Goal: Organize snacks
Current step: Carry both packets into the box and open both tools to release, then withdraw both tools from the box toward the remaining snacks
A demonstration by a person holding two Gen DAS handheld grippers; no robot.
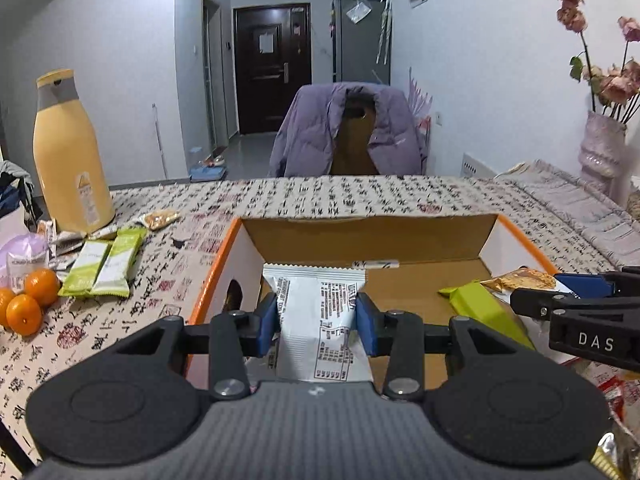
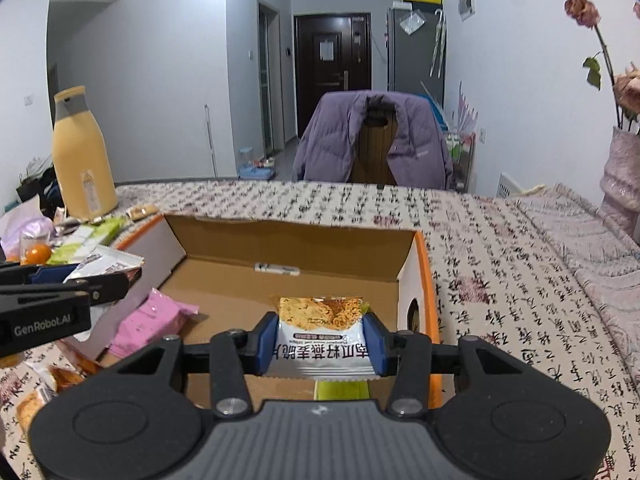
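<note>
Left tongs [image 1: 317, 322] pinching white printed packet [image 1: 322, 320], right tongs [image 2: 321, 342] pinching white-and-orange snack packet [image 2: 320, 336], over open cardboard box [image 2: 296, 240]

An open cardboard box [image 1: 400, 236] with orange rims and white outer walls sits on the table, its brown floor mostly bare. Above its left part hangs a white snack packet [image 1: 324, 320] with dark print, pinched at its sides and tilted toward the box. Above the right part hangs a white packet with an oat-crisp picture [image 2: 320, 332], with a green wrapper [image 1: 484, 312] underneath it. A pink packet [image 2: 156, 316] lies inside by the left wall. Two green bars [image 1: 104, 268] lie outside, left of the box.
</note>
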